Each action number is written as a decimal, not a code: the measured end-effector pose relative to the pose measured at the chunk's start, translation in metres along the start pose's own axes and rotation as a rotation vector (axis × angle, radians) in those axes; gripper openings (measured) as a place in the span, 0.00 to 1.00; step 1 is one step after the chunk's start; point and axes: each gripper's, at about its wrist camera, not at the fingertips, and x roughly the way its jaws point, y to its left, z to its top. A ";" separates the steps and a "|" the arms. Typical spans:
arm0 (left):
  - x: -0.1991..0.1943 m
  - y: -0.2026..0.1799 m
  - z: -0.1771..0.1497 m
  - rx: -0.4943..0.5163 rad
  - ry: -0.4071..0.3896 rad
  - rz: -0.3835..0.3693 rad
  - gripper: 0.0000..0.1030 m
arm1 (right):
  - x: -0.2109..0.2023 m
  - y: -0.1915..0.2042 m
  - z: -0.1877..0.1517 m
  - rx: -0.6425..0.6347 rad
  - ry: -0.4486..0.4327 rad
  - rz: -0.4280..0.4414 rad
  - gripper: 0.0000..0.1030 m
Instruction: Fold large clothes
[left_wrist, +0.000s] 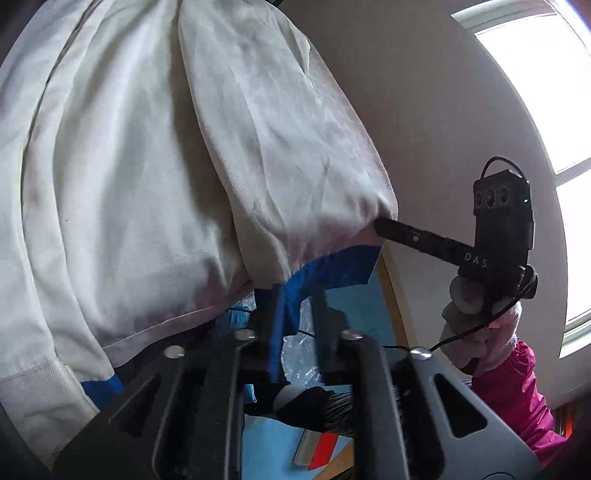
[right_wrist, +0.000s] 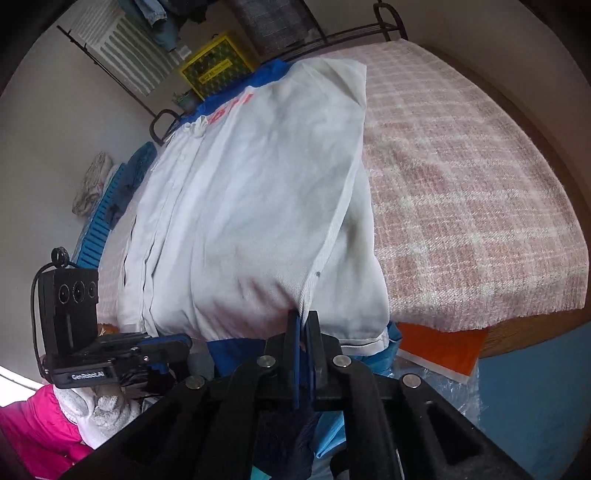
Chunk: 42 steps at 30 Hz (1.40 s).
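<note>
A large white garment with blue trim (right_wrist: 251, 206) lies stretched over the pink checked bed (right_wrist: 480, 206); red letters show near its far end. My right gripper (right_wrist: 303, 325) is shut on its near hem. In the left wrist view the same white garment (left_wrist: 166, 184) hangs lifted and fills the left half. My left gripper (left_wrist: 295, 295) is shut on its blue hem band. The right gripper (left_wrist: 384, 225) also shows there, pinching the hem corner at the right. The left gripper (right_wrist: 184, 341) shows at the lower left of the right wrist view.
A yellow crate (right_wrist: 218, 66) and a dark metal rack (right_wrist: 122, 85) stand behind the bed. A blue slatted thing (right_wrist: 99, 229) lies along the bed's left side. An orange sheet (right_wrist: 443, 349) and clear plastic wrap (right_wrist: 443, 391) lie below the bed edge. A bright window (left_wrist: 546, 110) is at right.
</note>
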 end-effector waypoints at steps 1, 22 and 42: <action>-0.003 0.000 0.000 -0.004 -0.018 0.001 0.60 | 0.007 -0.001 -0.001 0.003 0.023 -0.001 0.03; 0.033 -0.004 -0.003 0.028 0.043 0.043 0.10 | 0.013 0.003 -0.005 -0.134 0.035 -0.201 0.05; -0.048 -0.016 -0.005 0.192 -0.036 0.087 0.13 | 0.037 -0.039 -0.003 -0.206 0.109 0.062 0.44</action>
